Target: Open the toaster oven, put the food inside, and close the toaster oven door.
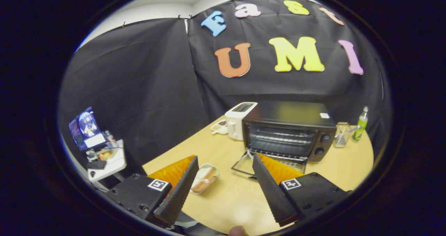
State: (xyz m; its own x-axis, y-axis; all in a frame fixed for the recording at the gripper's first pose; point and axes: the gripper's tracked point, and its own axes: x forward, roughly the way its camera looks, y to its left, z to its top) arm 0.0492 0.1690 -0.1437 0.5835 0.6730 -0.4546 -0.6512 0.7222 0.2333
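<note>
I am seeing the gripper (224, 166) with its fingers spread wide and nothing between them, though its body is running out of sight at the bottom. The right finger (270, 187) is covering part of the toaster oven's (289, 131) lowered door (244, 166). The left finger is hiding one edge of the food (205, 178), which is looking too blurred for me to identify. The toaster oven is blocking part of the white toaster (237, 119). The monitor (85, 128) on the side stand is showing too small to make out.

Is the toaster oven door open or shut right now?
Open. The toaster oven door lies folded down flat onto the table, its racks exposed. The gripper is open, holding nothing.
</note>
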